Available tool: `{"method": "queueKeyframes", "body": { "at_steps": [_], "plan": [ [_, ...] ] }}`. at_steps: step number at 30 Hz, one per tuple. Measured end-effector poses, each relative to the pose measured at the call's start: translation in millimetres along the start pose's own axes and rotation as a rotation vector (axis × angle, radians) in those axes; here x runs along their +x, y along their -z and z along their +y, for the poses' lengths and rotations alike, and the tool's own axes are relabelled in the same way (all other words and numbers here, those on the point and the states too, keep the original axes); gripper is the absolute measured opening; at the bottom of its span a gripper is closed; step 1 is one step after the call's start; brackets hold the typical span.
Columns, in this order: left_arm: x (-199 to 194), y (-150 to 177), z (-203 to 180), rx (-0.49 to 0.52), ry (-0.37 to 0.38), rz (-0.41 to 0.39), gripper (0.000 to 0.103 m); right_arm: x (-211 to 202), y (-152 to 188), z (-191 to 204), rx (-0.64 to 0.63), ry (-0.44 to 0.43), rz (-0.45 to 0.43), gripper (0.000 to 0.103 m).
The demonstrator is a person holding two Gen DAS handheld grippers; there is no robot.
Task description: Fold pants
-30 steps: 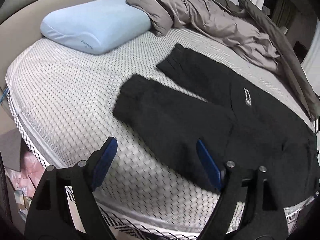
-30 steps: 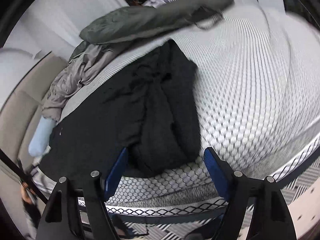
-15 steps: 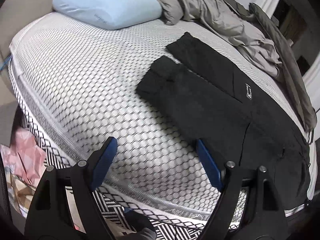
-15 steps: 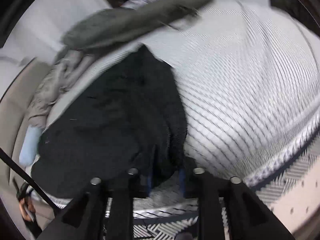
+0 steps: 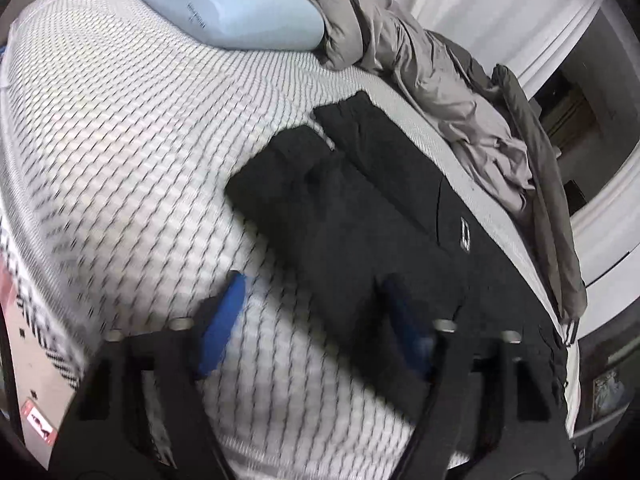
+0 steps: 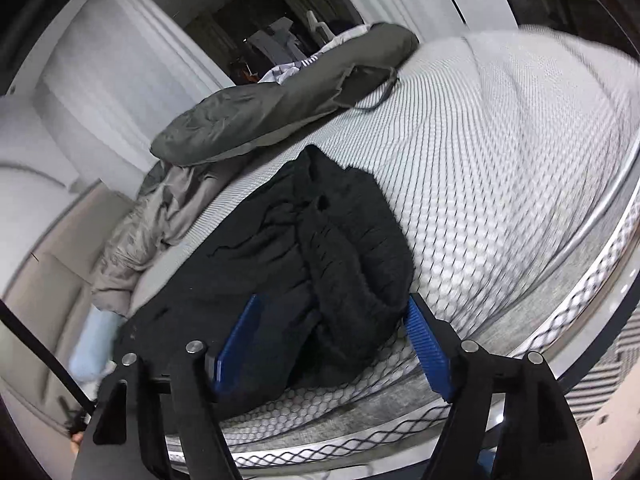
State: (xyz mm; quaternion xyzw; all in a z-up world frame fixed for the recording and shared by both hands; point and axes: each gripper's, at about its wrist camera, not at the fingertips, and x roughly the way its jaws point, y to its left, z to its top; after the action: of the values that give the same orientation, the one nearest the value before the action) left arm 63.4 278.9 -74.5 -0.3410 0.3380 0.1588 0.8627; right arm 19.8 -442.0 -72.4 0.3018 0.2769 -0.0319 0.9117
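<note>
The left gripper [image 5: 310, 320] is closing over the black fleece pants [image 5: 360, 216] edge; only its view is showing the pale blue pillow [image 5: 224, 4] at eleven o'clock. The right gripper [image 6: 332, 344] is opening around the bunched waist, gripping nothing.

the right gripper [image 6: 332, 344], black-armed with ribbed blue pads, has its jaws opening around the bunched waist end of the black fabric pants [image 6: 320, 264], which sits between them without either pad pressing on it. under and to the right of the jaws spreads the white honeycomb-mesh mattress [image 6: 500, 168]. beyond the jaws, past the pants, a dark olive padded cover [image 6: 260, 120] lies over a crumpled beige-grey sheet [image 6: 160, 220].
</note>
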Motion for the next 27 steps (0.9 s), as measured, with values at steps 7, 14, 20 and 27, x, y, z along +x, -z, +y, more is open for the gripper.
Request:
{"method": "queueKeyframes", "body": {
  "at_steps": [7,14,20,27],
  "plan": [
    [-25,-6,-31,0.099,-0.112,-0.164,0.000,25,4,2,-0.024,0.053,0.042,0.075],
    [6,0,-1,0.039,-0.169,-0.022,0.005,46,-4,6,0.008,0.089,0.070,0.077],
    [-5,1,-7,0.072,-0.163,-0.051,0.008,23,-2,-15,0.086,0.004,0.057,0.077],
    [-2,1,-13,0.082,-0.173,-0.047,0.008,36,-5,-24,0.209,-0.191,0.102,0.063]
  ]
}}
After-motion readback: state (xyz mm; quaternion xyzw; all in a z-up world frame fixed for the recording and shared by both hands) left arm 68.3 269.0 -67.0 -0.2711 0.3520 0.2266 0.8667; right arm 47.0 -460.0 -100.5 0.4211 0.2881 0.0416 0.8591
